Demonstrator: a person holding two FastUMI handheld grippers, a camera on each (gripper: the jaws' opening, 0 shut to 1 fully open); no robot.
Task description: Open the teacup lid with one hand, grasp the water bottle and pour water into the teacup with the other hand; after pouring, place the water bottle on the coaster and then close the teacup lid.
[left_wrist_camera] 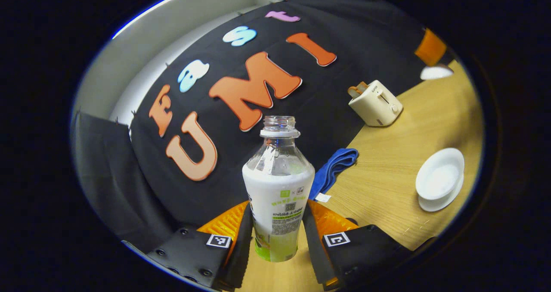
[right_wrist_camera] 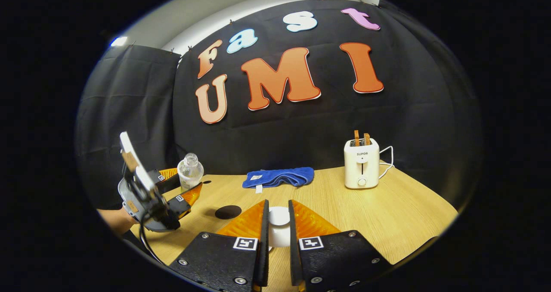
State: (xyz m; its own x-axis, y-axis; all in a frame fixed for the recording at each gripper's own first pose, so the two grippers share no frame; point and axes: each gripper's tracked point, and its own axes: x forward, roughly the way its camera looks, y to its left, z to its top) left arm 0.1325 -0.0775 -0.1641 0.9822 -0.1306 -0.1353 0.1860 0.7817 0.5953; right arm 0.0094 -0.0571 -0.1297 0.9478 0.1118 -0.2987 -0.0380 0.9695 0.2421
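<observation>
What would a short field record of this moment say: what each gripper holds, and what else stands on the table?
left gripper: shut on the water bottle, cap off
right gripper: jaws closed around a white lid
coaster: dark, bare, on the table
other items: blue towel, toaster, white dish

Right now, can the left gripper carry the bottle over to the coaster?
Probably yes. The left gripper grips the water bottle, and bare table lies between it and the dark coaster.
</observation>
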